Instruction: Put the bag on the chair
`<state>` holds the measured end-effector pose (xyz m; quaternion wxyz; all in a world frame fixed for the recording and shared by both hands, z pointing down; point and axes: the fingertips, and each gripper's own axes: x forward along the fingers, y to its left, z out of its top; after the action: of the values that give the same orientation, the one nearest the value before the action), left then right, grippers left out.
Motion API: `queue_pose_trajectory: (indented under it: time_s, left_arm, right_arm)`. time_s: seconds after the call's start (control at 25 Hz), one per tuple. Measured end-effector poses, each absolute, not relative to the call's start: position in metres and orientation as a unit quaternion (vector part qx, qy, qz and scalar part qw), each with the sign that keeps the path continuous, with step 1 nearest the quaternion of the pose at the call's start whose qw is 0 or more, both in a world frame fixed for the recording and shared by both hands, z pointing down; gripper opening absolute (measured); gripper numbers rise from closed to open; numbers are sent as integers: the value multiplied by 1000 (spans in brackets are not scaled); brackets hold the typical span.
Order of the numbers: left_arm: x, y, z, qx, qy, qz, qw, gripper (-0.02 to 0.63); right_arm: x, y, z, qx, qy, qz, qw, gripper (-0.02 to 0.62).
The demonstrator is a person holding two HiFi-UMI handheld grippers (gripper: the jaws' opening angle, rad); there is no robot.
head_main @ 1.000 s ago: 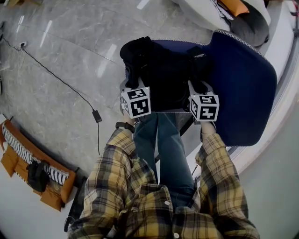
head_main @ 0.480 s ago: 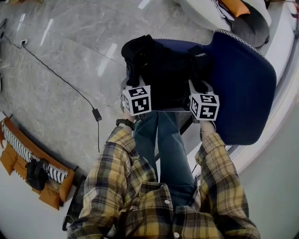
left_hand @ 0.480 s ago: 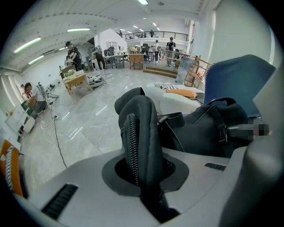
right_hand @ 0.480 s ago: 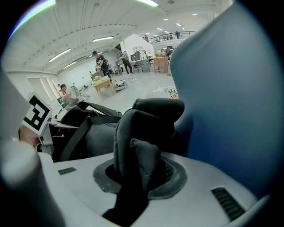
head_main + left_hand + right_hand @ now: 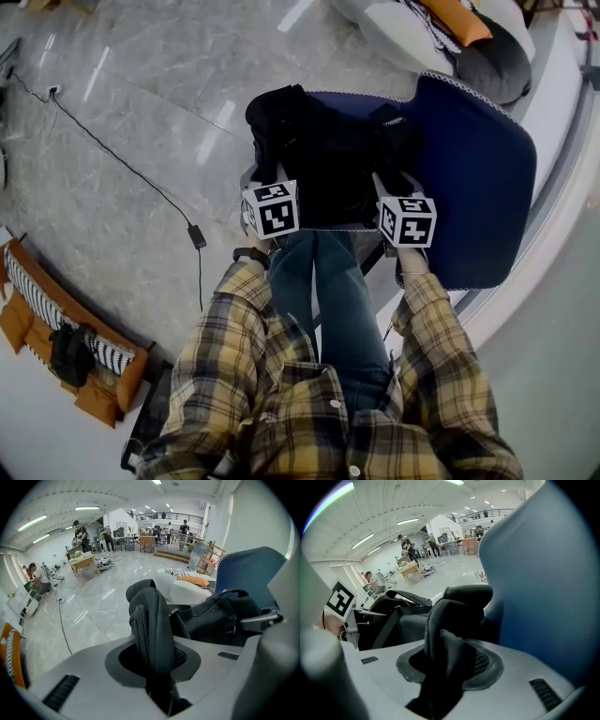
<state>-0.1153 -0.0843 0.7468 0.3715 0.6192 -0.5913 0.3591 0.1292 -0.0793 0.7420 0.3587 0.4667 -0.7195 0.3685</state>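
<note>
Grey stone floor (image 5: 112, 84) carries a black cable (image 5: 122, 164) at 9 o'clock of the chair (image 5: 478, 187). Left tongs (image 5: 157, 665): pinched on a zippered strap (image 5: 149, 620) at the 8 o'clock corner of the bag (image 5: 328, 159); the jaws have just been opening. The black bag rests on the blue chair seat, with the backrest at its 3 o'clock. Right tongs (image 5: 445, 667): the jaws have just been opening and stand apart, with a loose fold (image 5: 450, 620) of the bag between them at its 4 o'clock corner.
</note>
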Motion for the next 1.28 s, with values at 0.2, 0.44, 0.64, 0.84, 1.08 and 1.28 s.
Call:
queue_pose_trajectory:
  time_s: [0.2, 0.44, 0.64, 0.84, 1.08, 1.28]
  left_arm:
    - [-121, -84, 731, 617, -604, 348, 365, 139]
    - [-123, -80, 705, 622, -608, 327, 369, 167]
    - [-121, -78, 682, 627, -611, 312, 370, 167]
    - [-118, -76, 647, 636, -610, 302, 364, 167]
    - [-106, -82, 600, 658, -604, 285, 347, 167]
    - [-97, -99, 557, 683, -590, 267, 337, 167]
  right_arm:
    - [130, -78, 729, 469, -723, 368, 349, 187]
    - [132, -76, 707, 483, -722, 356, 344, 214]
    - [133, -77, 687, 493, -722, 351, 335, 215]
    - [129, -80, 649, 499, -729, 340, 322, 215]
    - [119, -80, 598, 493, -741, 349, 292, 215]
    - [106, -91, 547, 482, -766, 342, 255, 215]
